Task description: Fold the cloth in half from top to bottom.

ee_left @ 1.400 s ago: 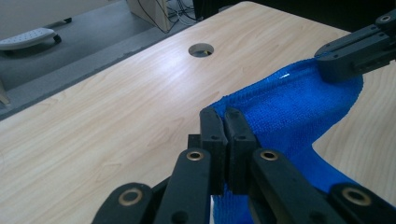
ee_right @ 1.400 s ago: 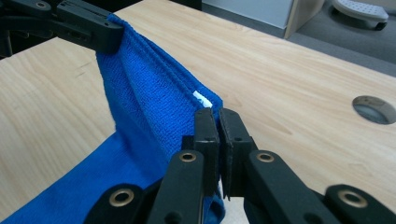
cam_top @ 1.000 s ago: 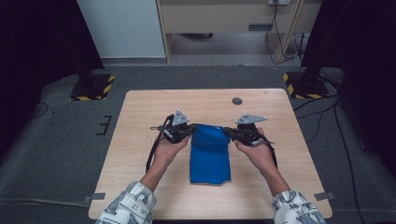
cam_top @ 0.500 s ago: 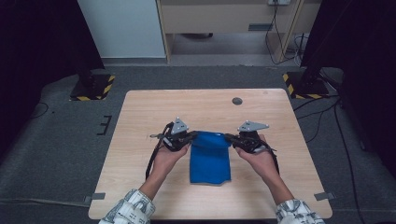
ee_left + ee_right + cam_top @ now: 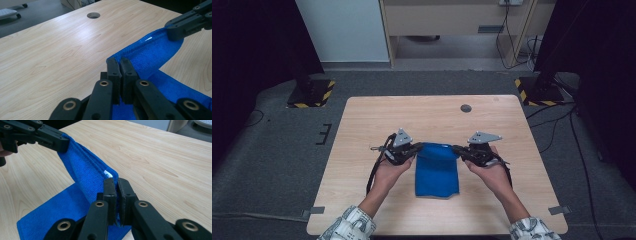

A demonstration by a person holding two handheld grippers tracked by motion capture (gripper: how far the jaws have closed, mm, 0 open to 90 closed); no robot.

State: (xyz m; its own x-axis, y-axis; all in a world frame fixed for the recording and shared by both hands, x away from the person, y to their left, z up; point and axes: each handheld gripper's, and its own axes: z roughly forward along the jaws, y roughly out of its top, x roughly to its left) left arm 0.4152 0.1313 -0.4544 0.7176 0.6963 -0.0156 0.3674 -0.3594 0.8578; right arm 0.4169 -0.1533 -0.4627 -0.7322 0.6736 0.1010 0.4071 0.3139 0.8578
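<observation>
Cloth (image 5: pixel 155 53) corners hidden btwn pinched jaws in both gripper views; its near end cut off at bottom edge (white tag (image 5: pixel 107 173) unreadable).

Both grippers have drawn back toward the person, carrying the far edge of the blue cloth (image 5: pixel 436 170) with them. The cloth's far edge, which lay flat between the left gripper (image 5: pixel 416 148) and the right gripper (image 5: pixel 458 148), now stands lifted and sags between them, folding back over the near part.

Wooden table (image 5: pixel 362 125) with a cable hole (image 5: pixel 466 108) – grey floor (image 5: pixel 272 165) around
</observation>
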